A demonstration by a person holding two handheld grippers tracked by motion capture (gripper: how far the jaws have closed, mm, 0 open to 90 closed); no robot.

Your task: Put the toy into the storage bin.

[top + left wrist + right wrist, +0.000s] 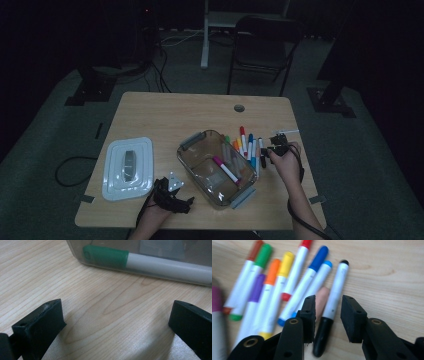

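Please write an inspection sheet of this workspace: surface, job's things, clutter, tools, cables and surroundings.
Surface: wooden table, with a round hole near its far edge.
Job's things: markers lie loose right of the clear box; a pink marker and a green marker lie inside it.
Clutter: a white lid lies left of the box.
Tools: left tool open above bare wood; right tool open, jaws either side of the black marker, not pressing.
Cables: one trails from the right tool; another loops on the floor.
Surroundings: dark room, folding chair behind the table.
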